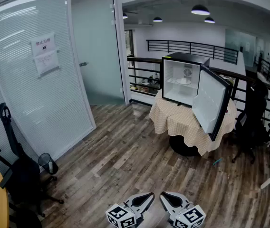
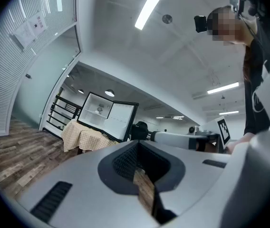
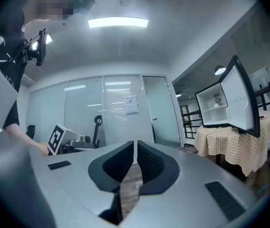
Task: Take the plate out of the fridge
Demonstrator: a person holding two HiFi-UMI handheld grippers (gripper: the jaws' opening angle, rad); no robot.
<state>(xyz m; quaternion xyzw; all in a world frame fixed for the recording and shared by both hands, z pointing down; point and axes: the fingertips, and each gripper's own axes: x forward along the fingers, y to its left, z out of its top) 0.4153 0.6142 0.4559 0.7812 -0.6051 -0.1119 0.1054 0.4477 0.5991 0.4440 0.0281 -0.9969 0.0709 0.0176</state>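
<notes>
Nearest, at the bottom edge of the head view: left gripper and right gripper are hovering side by side, low over the wooden floor, tips pointing ahead. In each gripper's own view the jaws are lying pressed together, or all but: the right is showing only a hairline slit. Nothing is sitting between either pair, just floorboards showing behind. Both are carrying nothing.

Middle ground: open floor is running ahead. An office chair is standing off to the left against a glass partition.

Far: the fridge is sitting on a cloth-covered tabletop, well apart from both grippers. Its door is hanging wide open to the right. The plate is resting on the upper shelf inside. Whether anything is lying on it is too small to tell. A black railing is running behind.

Progress, as a judgement: the door is already open, so access is looking settled. Everything else is waiting. The person is needing to cross the floor, spread a gripper's jaws, take the plate by its rim and draw it clear of the shelf. The task is sitting at its approach stage, the plate untouched.
</notes>
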